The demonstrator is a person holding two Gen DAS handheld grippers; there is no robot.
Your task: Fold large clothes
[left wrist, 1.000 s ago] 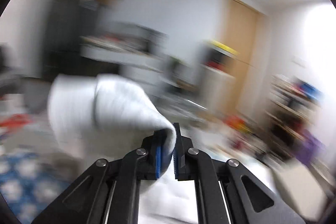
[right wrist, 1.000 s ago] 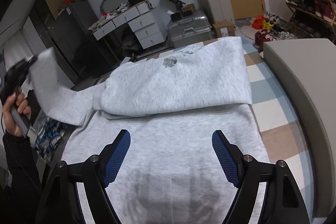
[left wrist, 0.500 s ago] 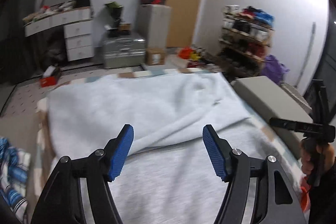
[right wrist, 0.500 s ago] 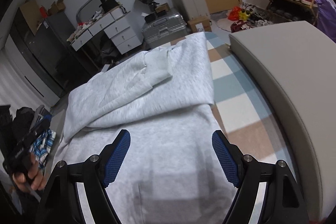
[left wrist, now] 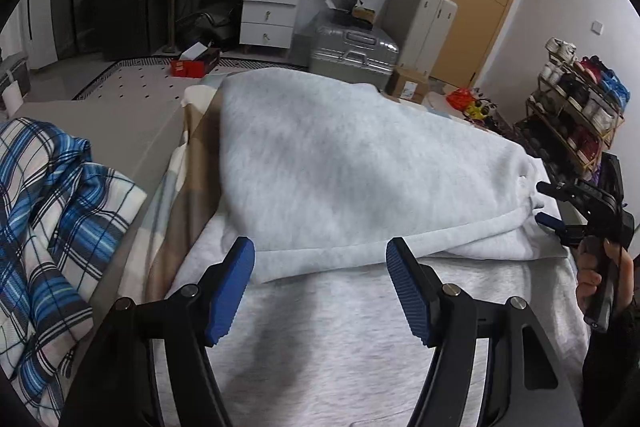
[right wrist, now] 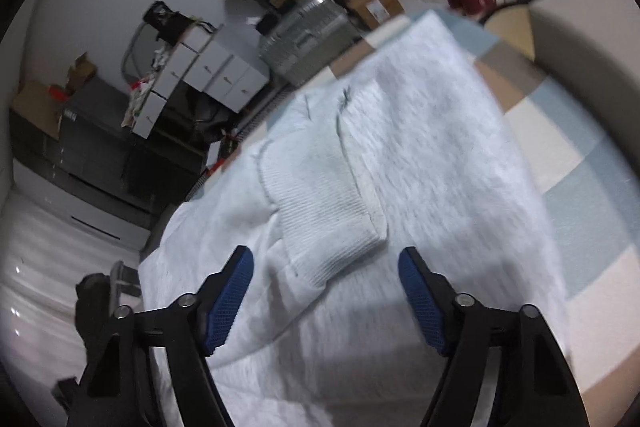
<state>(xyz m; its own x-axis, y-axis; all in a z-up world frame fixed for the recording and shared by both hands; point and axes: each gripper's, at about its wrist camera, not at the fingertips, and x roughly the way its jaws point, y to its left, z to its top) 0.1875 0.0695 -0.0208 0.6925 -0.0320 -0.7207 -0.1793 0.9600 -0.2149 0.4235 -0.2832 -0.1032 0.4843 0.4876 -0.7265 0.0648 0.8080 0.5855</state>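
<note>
A light grey sweatshirt (left wrist: 340,163) lies spread on the bed, its upper part and a sleeve folded over the body. My left gripper (left wrist: 320,251) hovers open just above the folded edge, with nothing pressed between its blue pads. In the right wrist view the sleeve's ribbed cuff (right wrist: 320,219) lies on the sweatshirt (right wrist: 420,147), just ahead of my right gripper (right wrist: 325,259). Its jaws are closing, but the pads stand apart from the cloth. The right gripper (left wrist: 546,203) also shows at the garment's right edge, held by a hand (left wrist: 592,267).
A checked bed cover (right wrist: 560,131) lies under the sweatshirt. A blue plaid shirt (left wrist: 48,219) is heaped at the left. A padded grey bed edge (right wrist: 580,27) runs along the right. A silver suitcase (left wrist: 352,51), white drawers (left wrist: 268,7) and a shoe rack (left wrist: 576,99) stand beyond the bed.
My left gripper let go of the sleeve, opened and sank toward the bed; the sleeve now lies across the body. My right gripper swung and rolled toward the cuff, jaws narrower.
</note>
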